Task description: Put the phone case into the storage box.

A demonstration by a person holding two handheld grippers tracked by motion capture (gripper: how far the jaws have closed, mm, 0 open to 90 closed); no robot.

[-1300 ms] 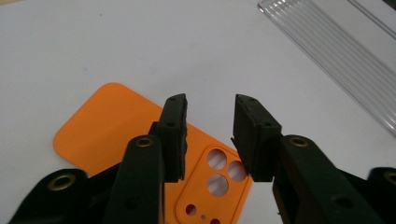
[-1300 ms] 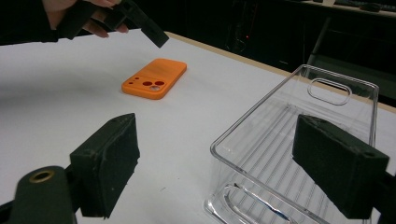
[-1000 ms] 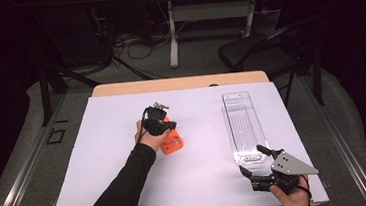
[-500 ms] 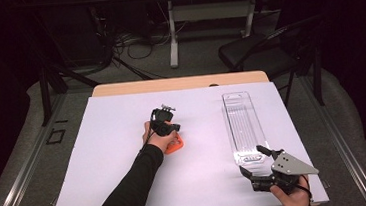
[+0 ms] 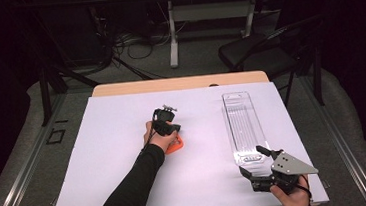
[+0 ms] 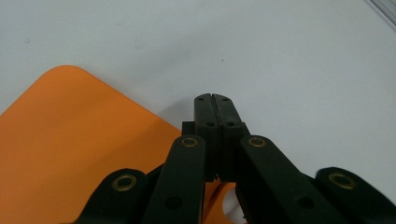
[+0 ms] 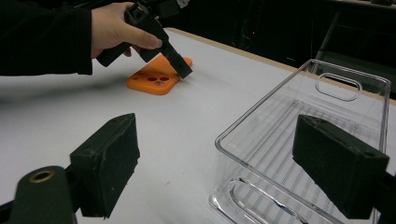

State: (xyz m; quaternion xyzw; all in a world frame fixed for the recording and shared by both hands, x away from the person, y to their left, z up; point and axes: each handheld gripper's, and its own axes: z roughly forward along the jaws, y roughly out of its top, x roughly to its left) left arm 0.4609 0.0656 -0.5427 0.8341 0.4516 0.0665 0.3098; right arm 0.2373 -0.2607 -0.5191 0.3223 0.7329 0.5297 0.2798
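Orange plastic, a flat phone case [image 5: 175, 145] with round cut-outs, lies on the white table cover [image 5: 100, 155] near the middle of the table. In the high view most of it is hidden under the left hand [image 5: 158, 139], so just its right edge peeks out. In the left gripper view it is cut off by the left and bottom edges of the picture.

Left gripper [image 6: 215, 99] has its jaws pressed together with nothing between them. Its tips point down at the table cover just beside the case's right edge; whether they touch the case I cannot tell. From the right gripper view the closed tips [image 7: 183, 71] sit at the far right corner of the case [image 7: 156, 78].

Right gripper [image 7: 215, 154] rests at the near right of the table, its jaws wide apart and holding nothing. The near end of a clear plastic tray [image 7: 299, 140] stands just past them; its near corner is cut off at the picture's bottom. The tray [image 5: 241, 128] lies well to the right of the case.
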